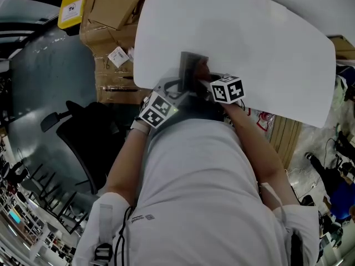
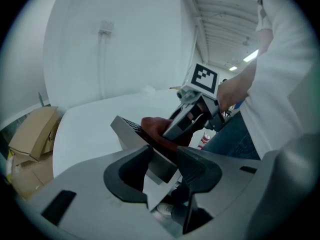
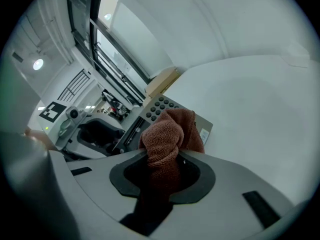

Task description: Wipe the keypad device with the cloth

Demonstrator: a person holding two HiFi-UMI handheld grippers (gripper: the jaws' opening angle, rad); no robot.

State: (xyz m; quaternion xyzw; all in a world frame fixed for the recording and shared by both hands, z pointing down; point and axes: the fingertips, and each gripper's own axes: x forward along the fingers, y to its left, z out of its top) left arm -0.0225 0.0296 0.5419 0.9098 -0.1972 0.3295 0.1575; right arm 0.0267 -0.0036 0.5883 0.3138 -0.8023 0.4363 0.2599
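Note:
The keypad device [image 1: 193, 70] is a grey slab with dark keys, held tilted above the near edge of the white table [image 1: 249, 37]. My left gripper [image 2: 162, 161] is shut on the device's lower end [image 2: 131, 133]. My right gripper [image 3: 162, 166] is shut on a reddish-brown cloth [image 3: 167, 134]. The bunched cloth rests against the device's key face [image 3: 159, 106], and it shows as a dark red wad [image 2: 156, 128] in the left gripper view. The right gripper [image 2: 195, 115] comes in from the right, close over the device.
Cardboard boxes [image 1: 111, 15] and a yellow item [image 1: 75, 4] are stacked on the floor left of the table. A black office chair [image 1: 83, 129] stands at my left. Another cardboard box [image 2: 31, 134] sits past the table's left edge.

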